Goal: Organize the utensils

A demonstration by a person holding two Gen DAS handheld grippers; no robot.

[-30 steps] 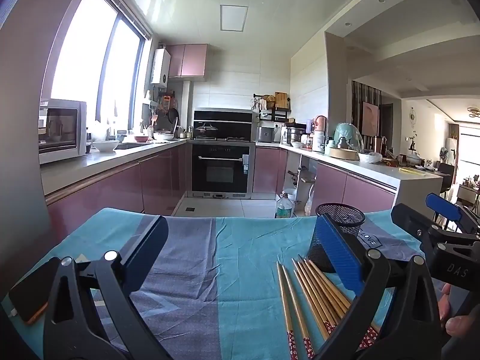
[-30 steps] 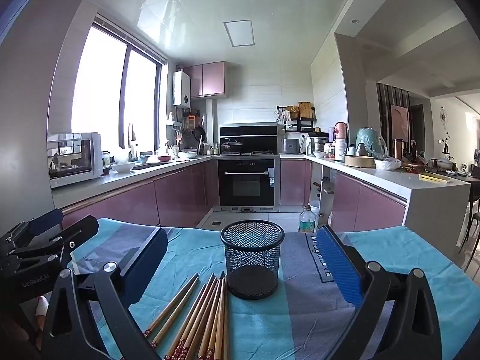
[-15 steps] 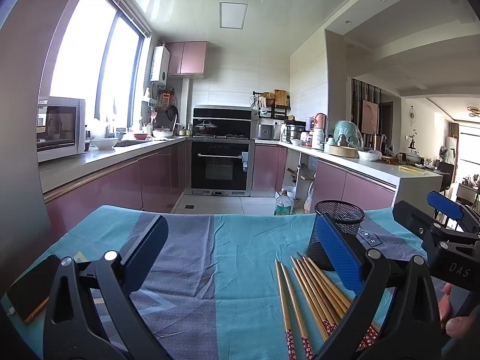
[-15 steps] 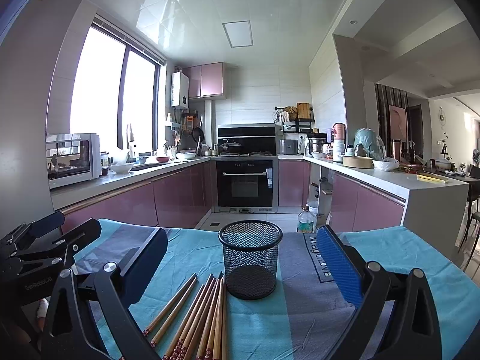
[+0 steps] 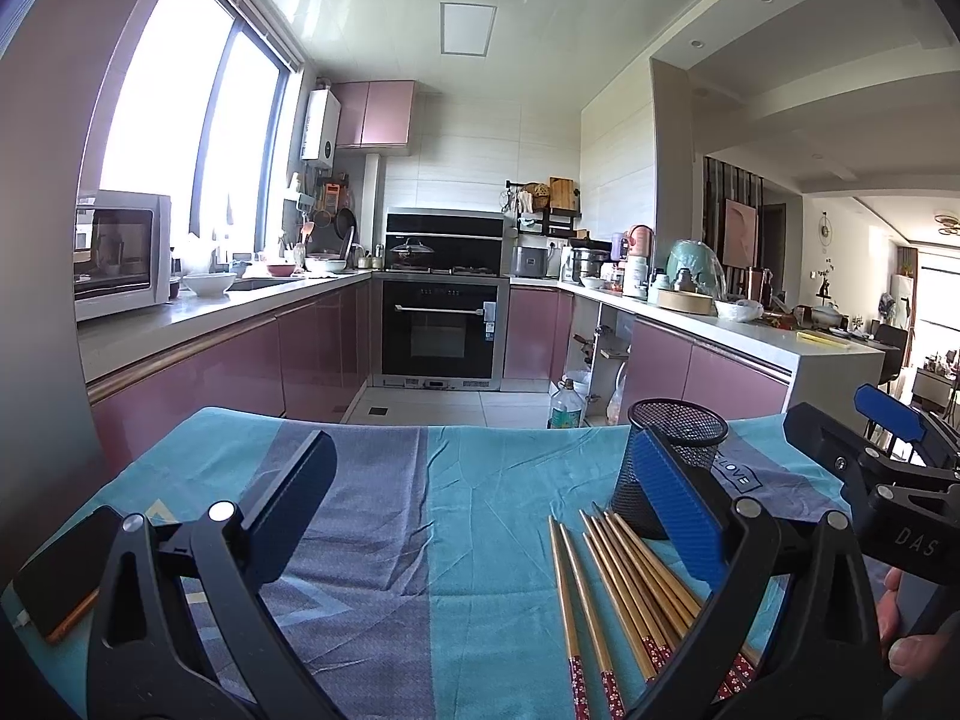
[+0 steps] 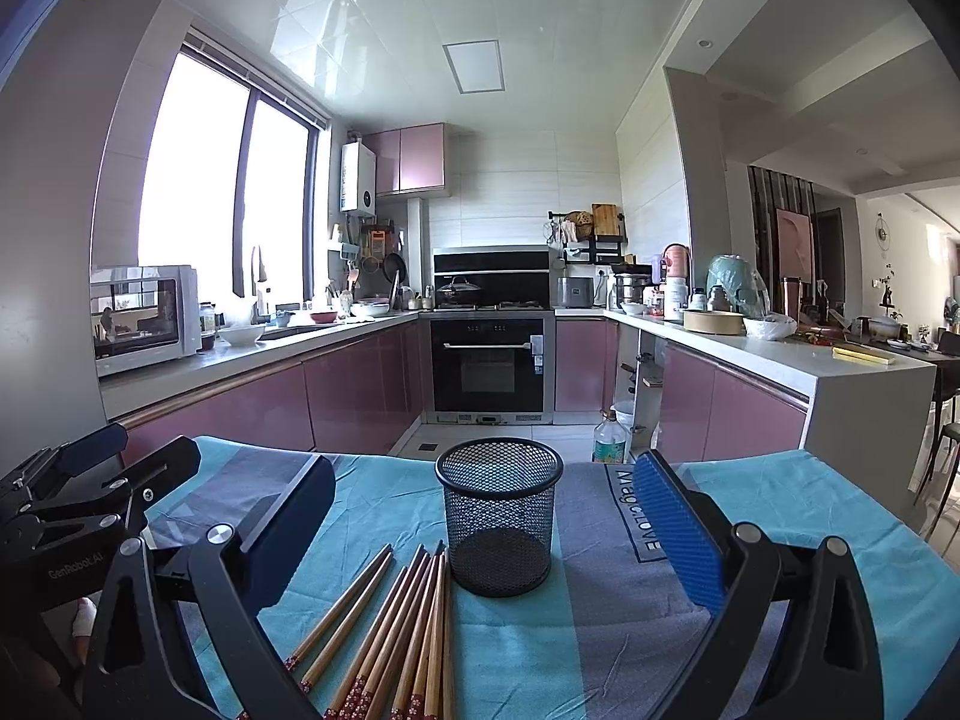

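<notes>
Several wooden chopsticks with red patterned ends lie in a loose fan on the blue and grey cloth, just left of an empty black mesh cup. My right gripper is open, held low over the table with the cup and chopsticks between its spread fingers. In the left wrist view the chopsticks lie at lower right and the mesh cup stands partly behind the blue pad of my open left gripper, which holds nothing. Each gripper shows at the edge of the other's view.
A phone lies at the table's left edge. The cloth-covered table ends toward the kitchen floor, where a plastic bottle stands. Counters with a microwave and an oven lie beyond. A person's fingers show at right.
Both views have tilted slightly upward, so the table and its objects sit a little lower in the frames. Chopsticks and cup have not moved; both grippers stay open.
</notes>
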